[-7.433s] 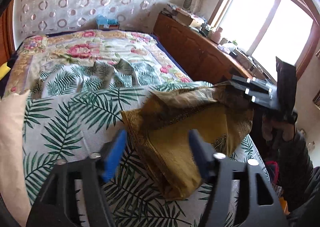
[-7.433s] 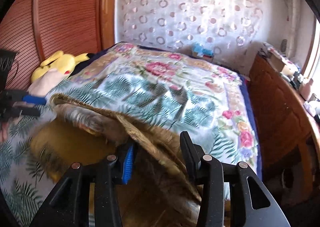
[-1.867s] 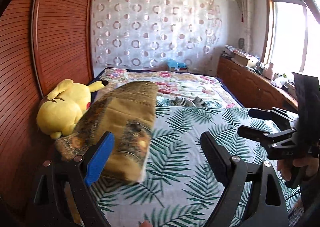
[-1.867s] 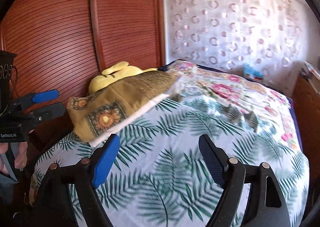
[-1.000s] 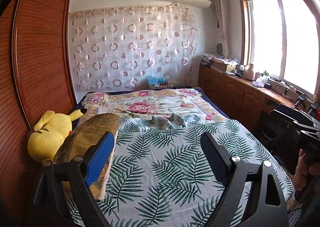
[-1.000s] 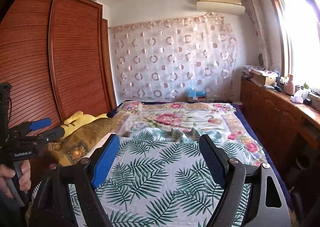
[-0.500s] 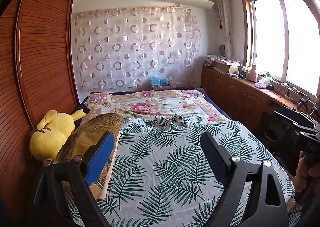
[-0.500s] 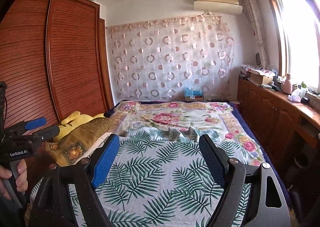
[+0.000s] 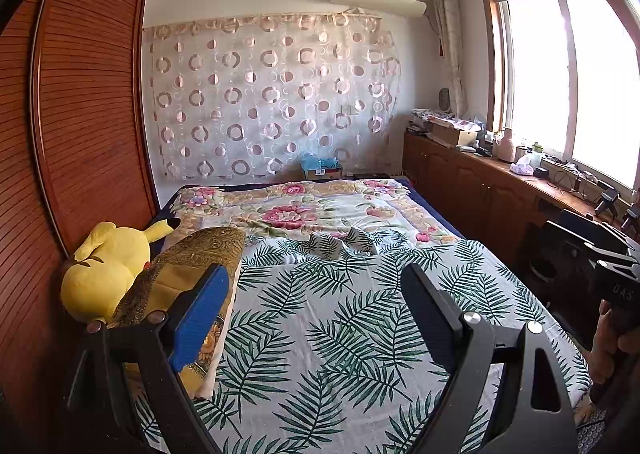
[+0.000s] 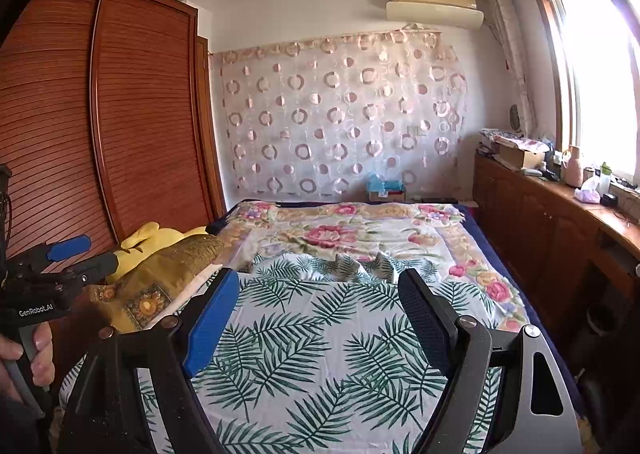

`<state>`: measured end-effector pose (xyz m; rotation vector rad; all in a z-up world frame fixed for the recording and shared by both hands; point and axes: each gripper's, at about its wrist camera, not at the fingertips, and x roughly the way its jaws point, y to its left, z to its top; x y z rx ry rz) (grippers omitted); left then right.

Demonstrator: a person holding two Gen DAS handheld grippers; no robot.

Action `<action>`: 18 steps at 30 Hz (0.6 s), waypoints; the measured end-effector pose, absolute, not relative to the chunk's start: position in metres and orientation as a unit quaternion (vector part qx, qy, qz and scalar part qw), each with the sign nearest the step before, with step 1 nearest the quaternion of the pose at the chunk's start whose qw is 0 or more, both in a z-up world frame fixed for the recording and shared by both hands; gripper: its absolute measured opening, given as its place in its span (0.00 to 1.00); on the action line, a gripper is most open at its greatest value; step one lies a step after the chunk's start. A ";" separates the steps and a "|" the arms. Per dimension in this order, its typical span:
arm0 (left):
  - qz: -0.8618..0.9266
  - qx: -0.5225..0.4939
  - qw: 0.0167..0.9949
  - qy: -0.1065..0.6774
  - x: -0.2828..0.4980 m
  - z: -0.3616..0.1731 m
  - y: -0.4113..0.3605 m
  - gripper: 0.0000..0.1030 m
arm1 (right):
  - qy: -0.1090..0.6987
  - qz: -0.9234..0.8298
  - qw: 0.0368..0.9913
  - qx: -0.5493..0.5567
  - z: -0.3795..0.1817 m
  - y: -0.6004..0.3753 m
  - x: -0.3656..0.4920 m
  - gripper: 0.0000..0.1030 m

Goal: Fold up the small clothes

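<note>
Left wrist view: left gripper (image 9: 316, 306) spread wide, nothing between the blue pad and the black pad, held above the near end of the bed with the white sheet printed with green palm leaves (image 9: 340, 314). Folded mustard-gold cloth with brown flower squares (image 9: 188, 274) now lying flat along the bed's left edge, touching the soft yellow plush toy (image 9: 104, 270) by the brown slatted wooden wardrobe (image 9: 80, 113). A few seconds ago held up loose over the sheet with both claws at it; now let go and set down. Far right edge: right gripper (image 9: 604, 258) seen from the side, in a hand (image 9: 604, 338), well apart from the cloth. Right wrist view: right gripper (image 10: 318, 308) also spread wide and empty, pointing down the middle of the bed. Same gold cloth (image 10: 160, 286) at the left, near the yellow toy (image 10: 156, 238). Left gripper (image 10: 80, 252) at the left edge with its blue and black fingers apart, near the cloth but not touching it. Both claws pulled back and lifted since two seconds ago, so more of the room in sight. Looks like this piece is done: folded and put aside. No other small clothes to see on the sheet, only a rumple in the middle (image 10: 352, 266). Likely next: fetch another piece, or finish.
</note>
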<state>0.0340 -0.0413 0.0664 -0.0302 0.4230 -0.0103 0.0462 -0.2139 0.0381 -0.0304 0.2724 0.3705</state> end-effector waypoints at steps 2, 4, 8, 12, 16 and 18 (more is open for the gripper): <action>-0.005 -0.015 0.978 0.210 0.034 0.066 -0.041 0.86 | 0.135 0.185 0.973 -0.015 0.039 -0.216 0.047 0.81; -0.005 -0.013 0.978 0.209 0.034 0.066 -0.042 0.86 | 0.135 0.184 0.974 -0.016 0.040 -0.217 0.047 0.81; -0.005 -0.013 0.978 0.210 0.034 0.066 -0.042 0.86 | 0.134 0.185 0.973 -0.016 0.041 -0.219 0.046 0.81; -0.005 -0.014 0.978 0.210 0.034 0.066 -0.042 0.86 | 0.134 0.187 0.973 -0.017 0.040 -0.222 0.046 0.81; -0.005 -0.014 0.978 0.209 0.034 0.065 -0.043 0.86 | 0.134 0.187 0.973 -0.017 0.041 -0.223 0.046 0.81; -0.005 -0.013 0.978 0.210 0.034 0.065 -0.043 0.86 | 0.135 0.187 0.973 -0.018 0.041 -0.224 0.046 0.81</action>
